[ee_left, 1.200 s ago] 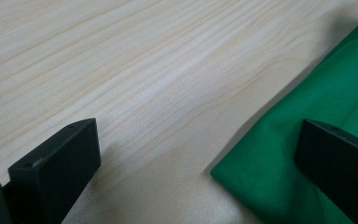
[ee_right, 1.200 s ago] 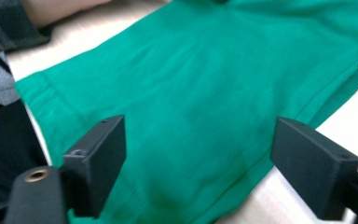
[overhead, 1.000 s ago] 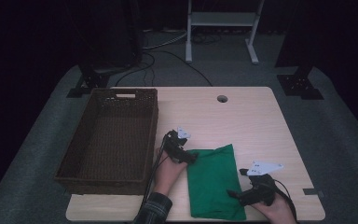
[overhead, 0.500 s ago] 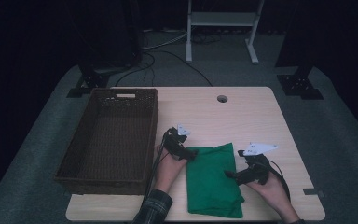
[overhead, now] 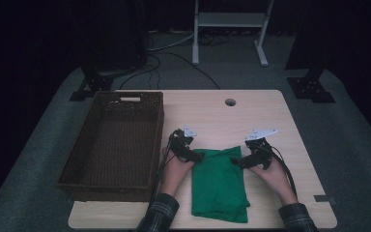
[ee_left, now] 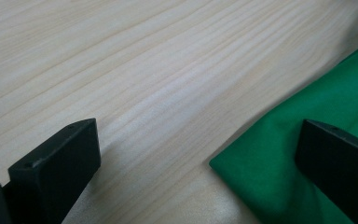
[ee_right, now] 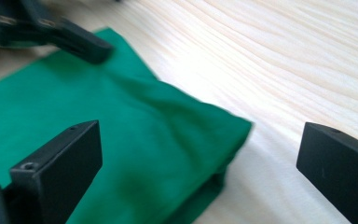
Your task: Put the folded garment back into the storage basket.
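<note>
A folded green cloth (overhead: 218, 183) lies on the wooden table (overhead: 222, 116) near its front edge. My left gripper (overhead: 195, 155) is at the cloth's far left corner, open, with the cloth's corner (ee_left: 279, 154) reaching between its jaws. My right gripper (overhead: 237, 161) is at the far right corner, open too; the cloth's corner (ee_right: 186, 140) lies between its jaws. The left gripper (ee_right: 81, 44) also appears at the top left of the right gripper view, resting on the cloth.
A brown wicker basket (overhead: 77, 164) stands on the left part of the table, close to the left hand. A cable hole (overhead: 230, 102) sits near the table's far edge. A white metal stand (overhead: 228, 29) and black frame feet are on the floor behind.
My right gripper has moved from the cloth's near right side up to its far right corner. The cloth now lies narrower, folded lengthwise. The left gripper has stayed nearly still.
</note>
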{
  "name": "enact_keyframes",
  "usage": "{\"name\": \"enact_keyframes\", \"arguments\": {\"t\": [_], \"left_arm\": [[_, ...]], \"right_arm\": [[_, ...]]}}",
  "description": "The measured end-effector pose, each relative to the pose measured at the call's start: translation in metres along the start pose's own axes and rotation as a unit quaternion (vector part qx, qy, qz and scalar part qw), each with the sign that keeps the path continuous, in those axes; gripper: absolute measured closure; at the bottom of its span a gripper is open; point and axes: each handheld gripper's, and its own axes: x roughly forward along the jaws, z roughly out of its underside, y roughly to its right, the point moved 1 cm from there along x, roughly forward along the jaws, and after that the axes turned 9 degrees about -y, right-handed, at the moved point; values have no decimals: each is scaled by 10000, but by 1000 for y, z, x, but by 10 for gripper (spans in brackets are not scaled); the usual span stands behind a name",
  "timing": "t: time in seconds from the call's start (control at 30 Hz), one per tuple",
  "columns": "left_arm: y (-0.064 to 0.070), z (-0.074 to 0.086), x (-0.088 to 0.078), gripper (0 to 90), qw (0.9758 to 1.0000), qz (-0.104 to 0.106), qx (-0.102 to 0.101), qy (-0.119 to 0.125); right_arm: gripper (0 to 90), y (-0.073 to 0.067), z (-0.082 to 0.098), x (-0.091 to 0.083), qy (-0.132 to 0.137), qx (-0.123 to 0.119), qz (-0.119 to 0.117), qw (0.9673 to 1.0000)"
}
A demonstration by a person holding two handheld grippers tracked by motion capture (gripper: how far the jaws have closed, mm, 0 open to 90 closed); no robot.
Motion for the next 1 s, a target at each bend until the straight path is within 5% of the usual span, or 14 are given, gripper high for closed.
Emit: {"name": "enact_keyframes", "arguments": {"t": [0.1, 0.17, 0.4, 1.0], "left_arm": [[-1, -1, 1, 0, 10000, -20, -41, 8], [-1, -1, 1, 0, 10000, -29, -61, 13], [-1, -1, 1, 0, 10000, -36, -70, 12], [-3, 0, -1, 0, 9998, -54, -189, 46]], "right_arm": [[0, 8, -3, 6, 221, 56, -25, 9997], [0, 14, -7, 12, -105, 88, -25, 9999], [0, 29, -2, 31, -174, 177, -123, 9996], [0, 42, -7, 42, 24, 30, -145, 9999]]}}
